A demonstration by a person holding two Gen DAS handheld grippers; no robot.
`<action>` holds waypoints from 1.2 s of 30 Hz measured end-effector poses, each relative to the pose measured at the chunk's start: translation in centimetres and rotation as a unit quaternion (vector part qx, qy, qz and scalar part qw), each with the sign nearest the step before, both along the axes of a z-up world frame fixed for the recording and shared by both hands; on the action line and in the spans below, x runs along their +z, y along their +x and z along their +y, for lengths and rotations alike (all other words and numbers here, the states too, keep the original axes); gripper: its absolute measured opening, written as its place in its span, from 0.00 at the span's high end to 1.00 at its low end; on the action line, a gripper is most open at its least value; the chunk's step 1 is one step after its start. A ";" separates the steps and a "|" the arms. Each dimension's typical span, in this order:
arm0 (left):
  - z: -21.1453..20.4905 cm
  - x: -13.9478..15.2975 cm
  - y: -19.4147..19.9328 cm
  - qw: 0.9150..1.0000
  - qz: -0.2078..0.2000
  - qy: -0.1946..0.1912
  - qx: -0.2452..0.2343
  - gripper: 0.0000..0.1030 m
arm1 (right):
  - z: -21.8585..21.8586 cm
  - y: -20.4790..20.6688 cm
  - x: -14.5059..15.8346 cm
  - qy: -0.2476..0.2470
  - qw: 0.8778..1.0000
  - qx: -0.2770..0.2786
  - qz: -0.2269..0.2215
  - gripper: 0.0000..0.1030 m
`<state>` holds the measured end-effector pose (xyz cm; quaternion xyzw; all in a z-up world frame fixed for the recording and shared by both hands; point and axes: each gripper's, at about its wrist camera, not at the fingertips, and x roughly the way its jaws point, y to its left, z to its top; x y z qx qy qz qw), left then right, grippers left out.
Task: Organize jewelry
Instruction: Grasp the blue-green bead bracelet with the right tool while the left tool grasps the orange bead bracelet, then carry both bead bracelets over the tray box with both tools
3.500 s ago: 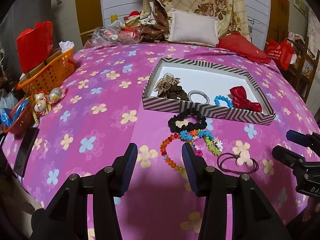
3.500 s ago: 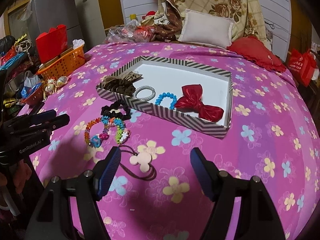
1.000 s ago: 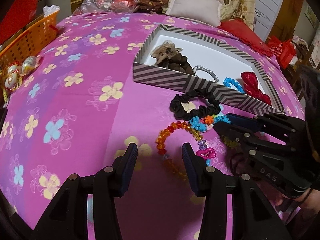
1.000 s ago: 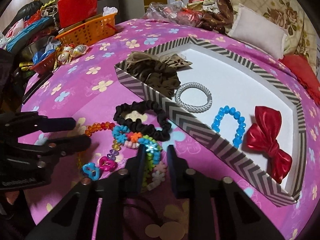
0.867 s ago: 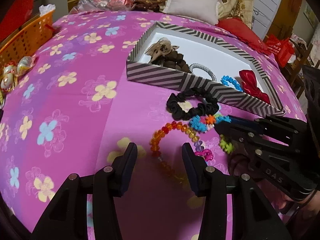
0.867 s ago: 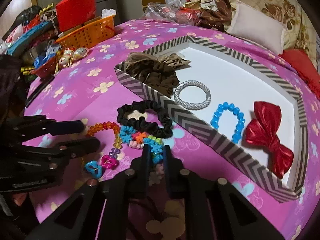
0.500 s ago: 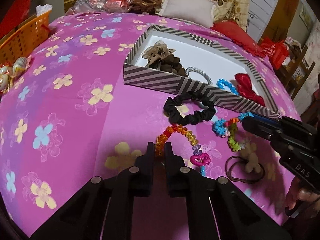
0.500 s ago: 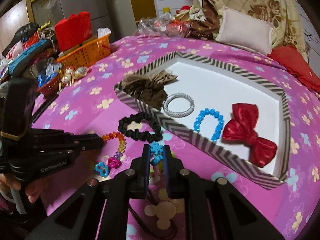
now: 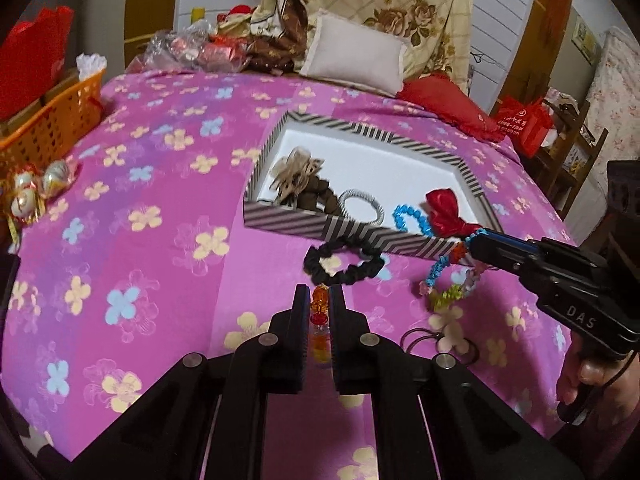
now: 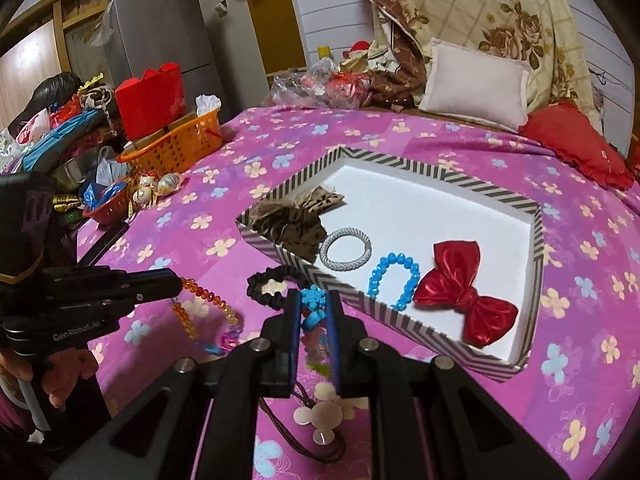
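My left gripper [image 9: 319, 295] is shut on an orange beaded bracelet [image 9: 319, 312], lifted off the pink bedspread; the bracelet hangs from it in the right wrist view [image 10: 200, 300]. My right gripper [image 10: 312, 300] is shut on a multicoloured flower-bead bracelet [image 10: 311, 312], which dangles near the box's front wall in the left wrist view [image 9: 444, 280]. The striped box [image 10: 492, 198] holds a brown scrunchie [image 10: 292, 220], a silver ring [image 10: 346, 249], a blue bead bracelet [image 10: 394, 278] and a red bow [image 10: 464, 292]. A black scrunchie [image 9: 344, 260] lies in front of the box.
A hair tie with a pale mouse-shaped charm [image 10: 320, 420] lies on the bedspread near me. An orange basket [image 10: 176, 144] and a red bowl [image 10: 106, 204] stand at the left edge. Pillows [image 10: 476, 82] and clutter line the far side.
Both grippers have shut on their bracelets and lifted them off the bedspread. The right gripper has carried its bracelet toward the box's front wall.
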<state>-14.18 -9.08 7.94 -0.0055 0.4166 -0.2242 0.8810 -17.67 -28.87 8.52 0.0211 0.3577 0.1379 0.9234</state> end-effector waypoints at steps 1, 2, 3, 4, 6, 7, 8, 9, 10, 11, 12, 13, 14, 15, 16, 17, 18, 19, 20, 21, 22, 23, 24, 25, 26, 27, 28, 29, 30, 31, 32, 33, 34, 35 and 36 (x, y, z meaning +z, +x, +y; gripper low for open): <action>-0.1 0.3 -0.1 1.000 -0.002 -0.001 -0.001 1.00 | -0.1 -0.1 0.2 -0.001 1.000 0.000 -0.001 0.88; -0.2 0.6 -0.2 1.000 -0.005 -0.001 -0.002 1.00 | -0.1 -0.1 0.4 -0.001 1.000 -0.001 -0.003 0.88; -0.2 0.8 -0.2 1.000 -0.008 -0.001 -0.002 1.00 | -0.2 -0.2 0.5 -0.001 1.000 -0.001 -0.004 0.88; -0.4 1.1 -0.2 1.000 -0.012 0.001 -0.003 1.00 | -0.2 -0.2 0.6 -0.002 1.000 -0.002 -0.005 0.88; -0.6 1.5 -0.2 1.000 -0.018 0.004 -0.003 1.00 | -0.2 -0.3 0.8 -0.004 1.000 -0.002 -0.007 0.88; -0.6 1.7 -0.1 1.000 -0.019 0.004 -0.003 1.00 | -0.2 -0.3 1.0 -0.005 1.000 -0.003 -0.008 0.88; -0.7 1.9 0.0 1.000 -0.021 0.005 -0.002 1.00 | -0.3 -0.4 1.1 -0.005 1.000 -0.003 -0.010 0.88; -0.8 2.1 0.1 1.000 -0.022 0.005 -0.002 1.00 | -0.3 -0.4 1.3 -0.006 1.000 -0.003 -0.011 0.88; -0.9 2.2 0.1 1.000 -0.023 0.006 -0.001 1.00 | -0.3 -0.5 1.4 -0.007 1.000 -0.004 -0.012 0.88; -1.0 2.4 0.2 1.000 -0.025 0.006 -0.001 1.00 | -0.3 -0.5 1.5 -0.008 1.000 -0.005 -0.013 0.88; -1.1 2.5 0.2 1.000 -0.027 0.007 -0.001 1.00 | -0.4 -0.5 1.7 -0.009 1.000 -0.005 -0.015 0.88; -1.3 2.8 0.2 1.000 -0.029 0.008 -0.001 1.00 | -0.4 -0.5 1.8 -0.009 1.000 -0.006 -0.016 0.88; -1.5 3.0 0.3 0.999 -0.032 0.009 -0.001 1.00 | -0.5 -0.6 2.0 -0.009 1.000 -0.006 -0.017 0.88; -1.6 3.1 0.4 0.999 -0.035 0.010 -0.002 1.00 | -0.5 -0.6 2.1 -0.009 1.000 -0.007 -0.019 0.88; -1.8 3.3 0.5 0.999 -0.037 0.011 -0.002 1.00 | -0.5 -0.6 2.3 -0.010 1.000 -0.008 -0.020 0.88; -1.9 3.3 0.6 0.999 -0.038 0.012 -0.002 1.00 | -0.6 -0.7 2.4 -0.011 1.000 -0.008 -0.021 0.88; -2.1 3.5 0.8 0.999 -0.039 0.012 -0.003 1.00 | -0.6 -0.7 2.6 -0.013 1.000 -0.010 -0.022 0.88; -2.3 3.6 0.9 0.999 -0.040 0.013 -0.003 1.00 | -0.7 -0.6 2.7 -0.013 1.000 -0.011 -0.023 0.88; -2.5 3.7 1.1 0.999 -0.041 0.013 -0.004 1.00 | -0.8 -0.6 2.9 -0.014 1.000 -0.012 -0.024 0.88; -2.7 3.8 1.3 0.999 -0.042 0.014 -0.004 1.00 | -0.9 -0.6 3.0 -0.015 1.000 -0.013 -0.025 0.88; -2.9 3.9 1.5 0.999 -0.043 0.014 -0.005 1.00 | -0.9 -0.5 3.1 -0.016 0.999 -0.014 -0.025 0.88; -3.1 4.1 1.8 0.999 -0.044 0.015 -0.005 1.00 | -1.0 -0.4 3.3 -0.018 0.999 -0.015 -0.026 0.88; -3.3 4.3 2.0 0.999 -0.047 0.017 -0.005 1.00 | -1.1 -0.3 3.5 -0.020 0.999 -0.016 -0.027 0.88; -3.5 4.4 2.3 0.999 -0.049 0.018 -0.005 1.00 | -1.2 -0.2 3.7 -0.021 0.999 -0.017 -0.029 0.88; -3.7 4.6 2.6 0.998 -0.051 0.020 -0.005 1.00 | -1.3 -0.1 3.9 -0.021 0.999 -0.019 -0.030 0.88; -3.8 4.6 2.8 0.998 -0.052 0.021 -0.006 1.00 | -1.4 0.1 4.0 -0.021 0.999 -0.020 -0.032 0.88; -4.1 4.8 3.2 0.998 -0.054 0.022 -0.006 1.00 | -1.5 0.1 4.2 -0.022 0.999 -0.021 -0.032 0.88; -4.3 4.9 3.5 0.998 -0.056 0.024 -0.006 1.00 | -1.6 0.3 4.3 -0.022 0.999 -0.022 -0.033 0.88; -4.5 5.0 3.8 0.998 -0.057 0.025 -0.005 1.00 | -1.7 0.5 4.5 -0.023 0.999 -0.023 -0.034 0.88; -4.8 5.1 4.2 0.998 -0.058 0.027 -0.006 1.00 | -1.8 0.7 4.6 -0.024 0.999 -0.024 -0.035 0.88; -5.0 5.2 4.5 0.998 -0.059 0.029 -0.006 1.00 | -1.9 0.9 4.7 -0.025 0.999 -0.025 -0.035 0.88; -5.2 5.2 4.8 0.998 -0.059 0.030 -0.006 1.00 | -2.1 1.1 4.8 -0.026 0.999 -0.026 -0.035 0.88; -5.4 5.3 5.0 0.998 -0.060 0.031 -0.006 1.00 | -2.3 1.4 4.9 -0.026 0.999 -0.027 -0.035 0.88; -5.6 5.3 5.3 0.998 -0.060 0.032 -0.006 1.00 | -2.4 1.7 5.0 -0.025 0.999 -0.029 -0.035 0.88; -5.8 5.3 5.7 0.998 -0.059 0.033 -0.007 1.00 | -2.6 1.9 5.1 -0.025 0.999 -0.030 -0.035 0.88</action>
